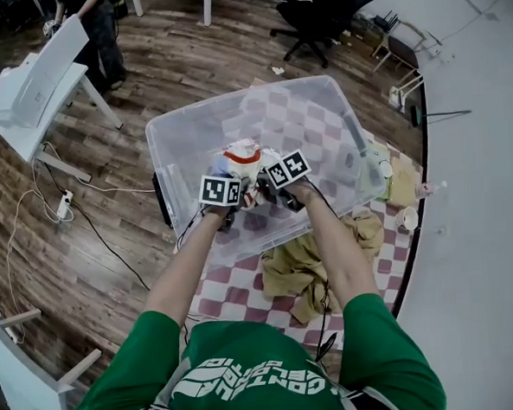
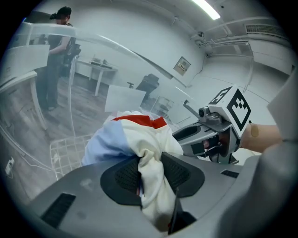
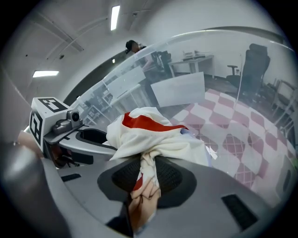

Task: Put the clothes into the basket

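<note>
My left gripper (image 2: pixel 151 176) has its fingers (image 2: pixel 125 179) clenched on a twisted fold of the white garment (image 2: pixel 139 139), with the cloth pinched between the dark ribbed pads and spilling out in front of them. My right gripper (image 3: pixel 148 176) is the same: its fingers (image 3: pixel 171 179) are clamped on another bunched fold of that garment, and a printed scrap of the cloth hangs out below the pads. The garment is cream-white, with a red band across its top and a pale blue panel on one side. It is bundled into a loose lump between the two grippers, which sit close together, side by side.

From the head view the two marker cubes, left (image 1: pixel 220 190) and right (image 1: pixel 287 168), are just behind the bundle. Everything is inside the opening of the basket (image 1: pixel 316 109), a clear plastic tub. Both gripper views show its see-through walls rising around the load. I cannot tell whether the garment touches the tub's floor.

The tub stands on the bench (image 1: pixel 236 288), which is covered with a red-and-white chequered cloth. The pattern shows through the tub's bottom. An olive garment (image 1: pixel 295 271) lies crumpled on the bench just beside the tub's near wall, outside it.

Farther out, the wooden floor (image 1: pixel 111 243) carries a white desk (image 1: pixel 37 83) on the left. A person (image 1: pixel 99 36) stands beside the desk, and a black office chair (image 1: pixel 327 9) is beyond the tub.
</note>
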`<state>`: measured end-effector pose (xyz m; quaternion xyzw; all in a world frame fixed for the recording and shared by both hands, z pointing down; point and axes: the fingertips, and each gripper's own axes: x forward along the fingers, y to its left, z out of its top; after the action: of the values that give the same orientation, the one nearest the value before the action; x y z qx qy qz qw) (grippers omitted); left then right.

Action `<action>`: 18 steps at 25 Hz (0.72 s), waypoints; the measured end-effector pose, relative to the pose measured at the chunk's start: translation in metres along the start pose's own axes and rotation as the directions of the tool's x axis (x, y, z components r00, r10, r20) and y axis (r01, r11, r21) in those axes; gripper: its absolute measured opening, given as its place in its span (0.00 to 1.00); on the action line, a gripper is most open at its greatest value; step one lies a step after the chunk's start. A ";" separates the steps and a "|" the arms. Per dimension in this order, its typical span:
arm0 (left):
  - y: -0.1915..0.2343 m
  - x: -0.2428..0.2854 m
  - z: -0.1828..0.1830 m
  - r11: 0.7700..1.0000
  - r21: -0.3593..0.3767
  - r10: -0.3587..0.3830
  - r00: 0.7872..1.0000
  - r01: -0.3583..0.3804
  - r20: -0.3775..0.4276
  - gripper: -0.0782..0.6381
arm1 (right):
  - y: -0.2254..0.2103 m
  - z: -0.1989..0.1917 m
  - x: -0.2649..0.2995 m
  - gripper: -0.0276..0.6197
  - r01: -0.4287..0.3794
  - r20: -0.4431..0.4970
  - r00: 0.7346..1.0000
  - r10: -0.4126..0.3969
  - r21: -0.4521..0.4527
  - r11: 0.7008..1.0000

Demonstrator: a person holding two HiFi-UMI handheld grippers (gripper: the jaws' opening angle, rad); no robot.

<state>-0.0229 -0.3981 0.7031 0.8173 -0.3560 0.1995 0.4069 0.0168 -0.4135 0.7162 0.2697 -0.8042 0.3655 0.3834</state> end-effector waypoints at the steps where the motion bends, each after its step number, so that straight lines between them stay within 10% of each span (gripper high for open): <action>1: 0.002 0.003 -0.005 1.000 -0.001 0.000 1.000 0.000 -0.017 0.30 | -0.002 -0.005 0.004 0.19 0.003 -0.019 1.000 -0.003 -0.003 1.000; 18: 0.037 0.013 -0.052 0.982 0.082 0.182 0.957 -0.168 -0.227 0.35 | -0.038 -0.046 0.014 0.34 0.161 -0.153 0.971 -0.181 -0.137 0.977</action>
<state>-0.0440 -0.3769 0.7613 0.7657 -0.3703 0.3401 0.4011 0.0554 -0.4015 0.7625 0.2827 -0.7645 0.3016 0.4947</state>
